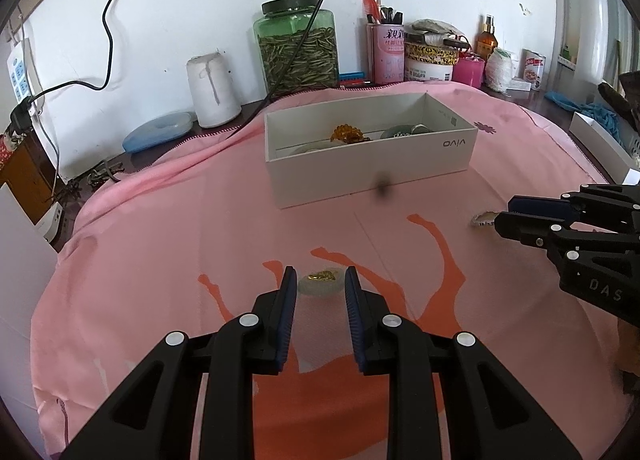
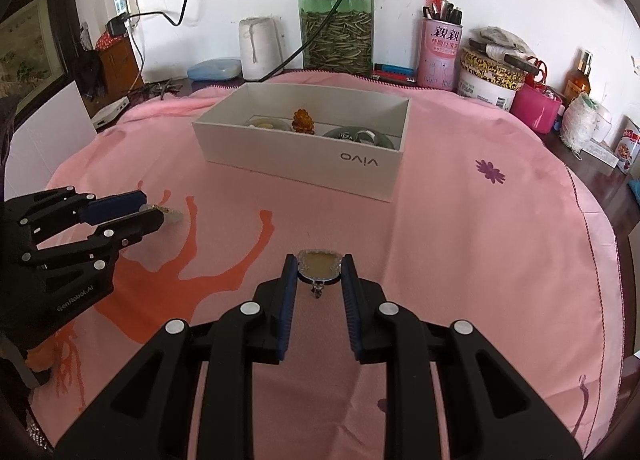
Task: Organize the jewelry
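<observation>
Nearer than the white cardboard vivo box point(image 1: 372, 152), the left gripper point(image 1: 321, 286) clamps a pale round gold-topped pendant point(image 1: 320, 283) (fingers narrowly parted); the right gripper point(image 2: 319, 270) pinches a silver-rimmed yellowish rectangular pendant point(image 2: 319, 265).

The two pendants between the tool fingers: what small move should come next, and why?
Probably carry both to the white box and release them there. The left tool is shut on the pale pendant, the right tool is shut on the silver-rimmed pendant, and other jewelry already lies in the box.
</observation>
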A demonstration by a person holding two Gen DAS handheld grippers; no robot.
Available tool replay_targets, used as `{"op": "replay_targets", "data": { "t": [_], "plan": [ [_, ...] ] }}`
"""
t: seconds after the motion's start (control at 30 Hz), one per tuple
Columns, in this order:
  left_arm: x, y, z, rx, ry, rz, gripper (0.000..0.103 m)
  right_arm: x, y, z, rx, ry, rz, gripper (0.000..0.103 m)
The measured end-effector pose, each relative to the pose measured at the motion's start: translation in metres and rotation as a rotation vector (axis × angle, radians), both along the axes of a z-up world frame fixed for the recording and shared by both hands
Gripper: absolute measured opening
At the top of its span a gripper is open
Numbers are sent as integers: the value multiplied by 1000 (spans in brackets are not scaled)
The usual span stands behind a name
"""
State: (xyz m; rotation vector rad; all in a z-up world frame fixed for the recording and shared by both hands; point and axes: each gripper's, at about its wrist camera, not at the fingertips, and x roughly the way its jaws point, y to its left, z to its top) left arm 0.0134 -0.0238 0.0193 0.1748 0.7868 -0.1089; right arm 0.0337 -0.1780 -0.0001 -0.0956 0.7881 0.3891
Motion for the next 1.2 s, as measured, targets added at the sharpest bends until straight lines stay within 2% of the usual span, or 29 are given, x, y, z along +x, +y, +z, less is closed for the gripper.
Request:
{"op": "replay_targets", "data": {
  "t": [0.27, 0.33, 0.4, 0.67, 0.8, 1.0, 1.2],
  "plan": [
    [-5, 4, 9, -33, -19, 6, 23, -10, 1, 10, 35, -32, 15, 21],
    [-6, 2, 10, -35, -19, 0, 18, -14, 3, 12, 37, -43, 26, 21],
    [-7, 0, 9, -33, -17, -8, 18, -16, 5, 13, 32, -52, 34, 21],
    [-3, -1, 1, -53, 39, -38, 18, -15, 5, 10, 30, -38, 31, 21],
    [-5, -7, -4, -19, 42, -53, 37, -15, 6, 10, 25, -34, 34, 21],
    [1, -3, -13, -36, 100, -49, 38, -15, 6, 8, 22, -26, 38, 21],
    [7, 0, -14, -38, 95, -21, 43, -16, 8, 7, 22, -26, 42, 21]
  ]
}}
